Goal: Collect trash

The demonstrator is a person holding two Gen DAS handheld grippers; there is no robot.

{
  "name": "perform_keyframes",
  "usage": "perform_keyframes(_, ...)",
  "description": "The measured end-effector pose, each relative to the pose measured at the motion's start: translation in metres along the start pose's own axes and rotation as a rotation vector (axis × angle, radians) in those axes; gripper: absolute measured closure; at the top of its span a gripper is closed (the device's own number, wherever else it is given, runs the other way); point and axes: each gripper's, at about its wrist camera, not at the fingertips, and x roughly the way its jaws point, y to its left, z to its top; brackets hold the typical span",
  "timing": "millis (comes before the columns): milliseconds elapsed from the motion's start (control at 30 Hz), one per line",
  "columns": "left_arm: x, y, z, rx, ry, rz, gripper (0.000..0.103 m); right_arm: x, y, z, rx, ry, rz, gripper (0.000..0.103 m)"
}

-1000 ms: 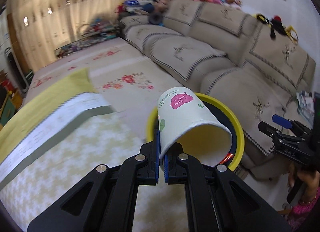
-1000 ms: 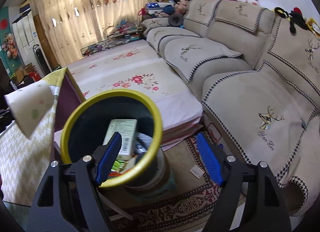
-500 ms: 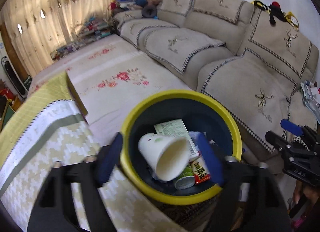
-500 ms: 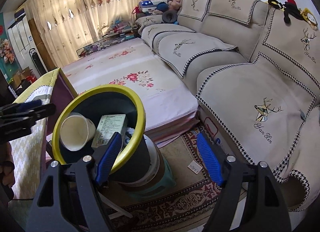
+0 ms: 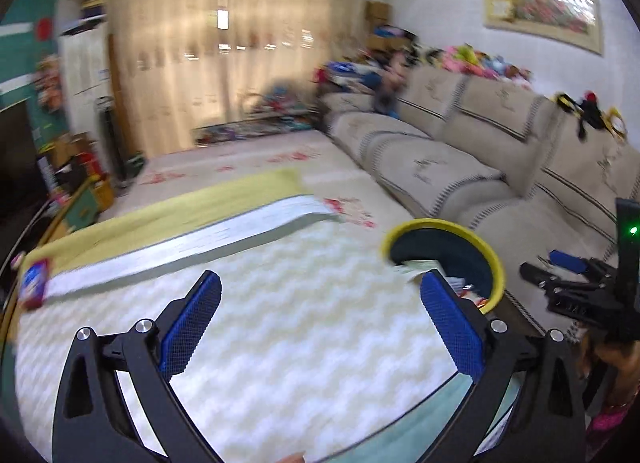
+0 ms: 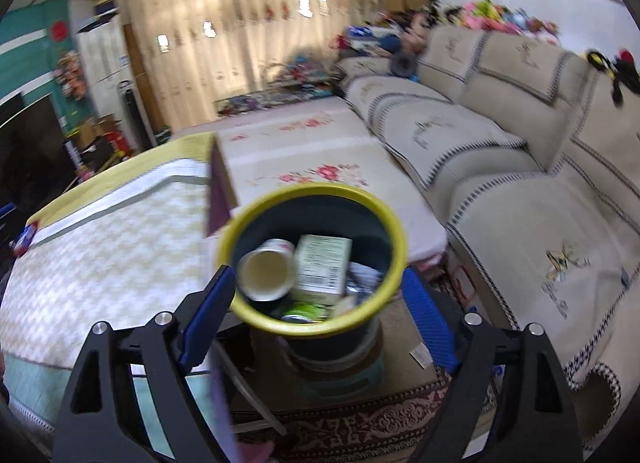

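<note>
Table [image 5: 280,327] under a cream zigzag cloth [image 5: 304,263]; a red-and-blue packet [image 5: 34,283] lies near its far left edge.

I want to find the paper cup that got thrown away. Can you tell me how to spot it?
Look for the big beige sofa; in front of it, beside the table with the zigzag cloth, stands a dark bin with a yellow rim. The paper cup lies on its side inside, next to a green and white box. It is the only round white thing with an open mouth.
</note>
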Motion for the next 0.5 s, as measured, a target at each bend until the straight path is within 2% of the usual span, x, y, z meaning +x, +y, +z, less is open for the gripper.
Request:
perform_keyframes(33, -0.015, 0.018, -0.010, -0.023, -0.001, 0.044, 0.005, -0.005, 0.008, 0.000, -0.017, -0.005, 0.007, 0.019)
perform_keyframes(233, -0.083, 0.087, -0.049, -0.159, -0.036, 0.178, 0.005, -0.039, 0.053, -0.004, -0.082, -0.060, 0.038, 0.014)
perform_keyframes(367, -0.128, 0.114, -0.069, -0.199, -0.081, 0.239, 0.005, -0.059, 0.068, -0.010, -0.089, -0.075, 0.043, 0.013)
perform_keyframes(500, -0.159, 0.120, -0.081, -0.221, -0.113, 0.266, 0.005, -0.072, 0.080, -0.014, -0.113, -0.089, 0.047, 0.012)
